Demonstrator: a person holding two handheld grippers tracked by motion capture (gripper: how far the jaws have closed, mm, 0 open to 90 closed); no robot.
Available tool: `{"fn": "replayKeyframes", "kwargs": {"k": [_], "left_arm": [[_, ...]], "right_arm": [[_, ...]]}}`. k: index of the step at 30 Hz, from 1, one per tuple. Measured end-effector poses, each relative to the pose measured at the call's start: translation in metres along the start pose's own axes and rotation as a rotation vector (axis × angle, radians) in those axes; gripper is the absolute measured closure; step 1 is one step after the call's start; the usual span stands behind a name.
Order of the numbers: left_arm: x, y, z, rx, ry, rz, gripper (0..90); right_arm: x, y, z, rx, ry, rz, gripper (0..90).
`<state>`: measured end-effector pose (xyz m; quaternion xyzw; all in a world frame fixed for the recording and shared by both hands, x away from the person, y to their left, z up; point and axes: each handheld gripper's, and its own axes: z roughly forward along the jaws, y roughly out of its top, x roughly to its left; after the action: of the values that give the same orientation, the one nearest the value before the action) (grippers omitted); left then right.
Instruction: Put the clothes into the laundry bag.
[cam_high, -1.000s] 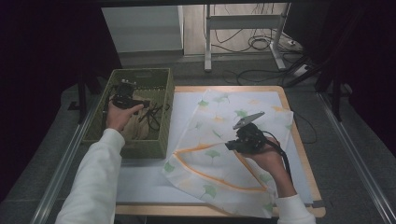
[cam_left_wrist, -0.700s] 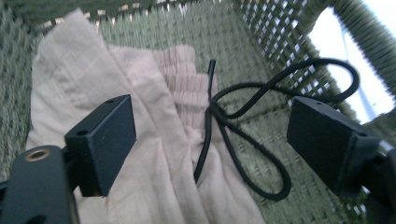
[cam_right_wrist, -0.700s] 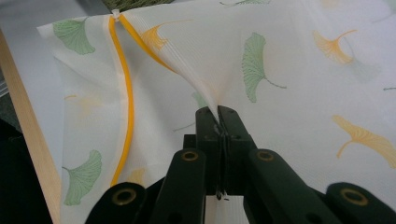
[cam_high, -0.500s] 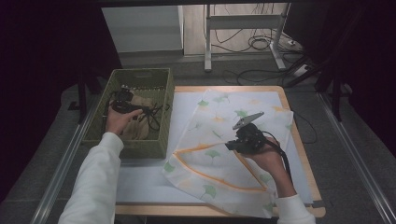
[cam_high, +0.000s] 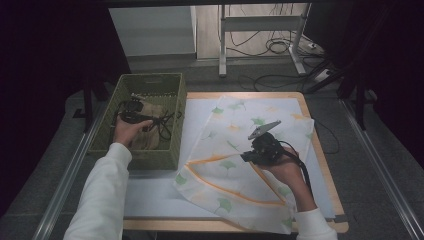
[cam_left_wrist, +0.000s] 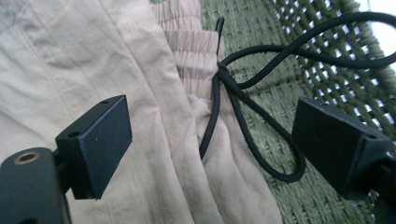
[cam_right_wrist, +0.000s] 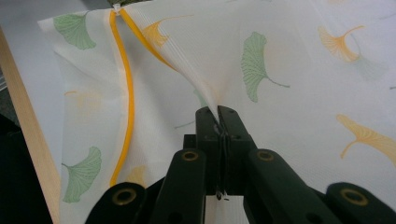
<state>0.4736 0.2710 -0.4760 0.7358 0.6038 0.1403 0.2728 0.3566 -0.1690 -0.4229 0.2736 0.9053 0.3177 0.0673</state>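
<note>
A beige drawstring garment (cam_high: 150, 135) lies in the green woven basket (cam_high: 150, 80). My left gripper (cam_high: 131, 111) hangs just above it, open. Its jaws have just been opening. In the left gripper view the garment (cam_left_wrist: 93, 56) and its knotted black cord (cam_left_wrist: 243, 121) lie between the wide jaws of the left gripper (cam_left_wrist: 215, 140), and the pads do not press on them. My right gripper (cam_high: 250, 157) is shut on a fold of the white mesh bag (cam_high: 235, 130) printed with ginkgo leaves. In the right gripper view the right gripper (cam_right_wrist: 218, 112) pinches the bag (cam_right_wrist: 289, 70) up into a peak beside its orange zipper (cam_right_wrist: 128, 93).
The basket's woven wall (cam_left_wrist: 280, 28) rises close behind the cord. The bag lies on a white sheet (cam_high: 150, 190) over a wooden table (cam_high: 322, 150). Metal rails (cam_high: 65, 180) run along both sides. Cables and a stand's legs (cam_high: 260, 45) are on the floor beyond.
My left gripper has sunk lower into the basket, closer to the garment. My right gripper and the pinched bag have stayed where they were.
</note>
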Motion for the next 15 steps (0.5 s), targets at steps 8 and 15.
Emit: {"fn": "replayKeyframes", "kwargs": {"k": [8, 15], "left_arm": [[-0.002, 0.005, 0.012, 0.072, 0.033, 0.021, 11.5], [-0.002, 0.005, 0.022, 0.133, 0.046, 0.034, 11.7]], "right_arm": [[0.002, 0.001, 0.0, -0.001, -0.014, -0.009, 87.3], [0.002, 0.001, -0.001, -0.003, -0.018, -0.009, 87.3]]}}
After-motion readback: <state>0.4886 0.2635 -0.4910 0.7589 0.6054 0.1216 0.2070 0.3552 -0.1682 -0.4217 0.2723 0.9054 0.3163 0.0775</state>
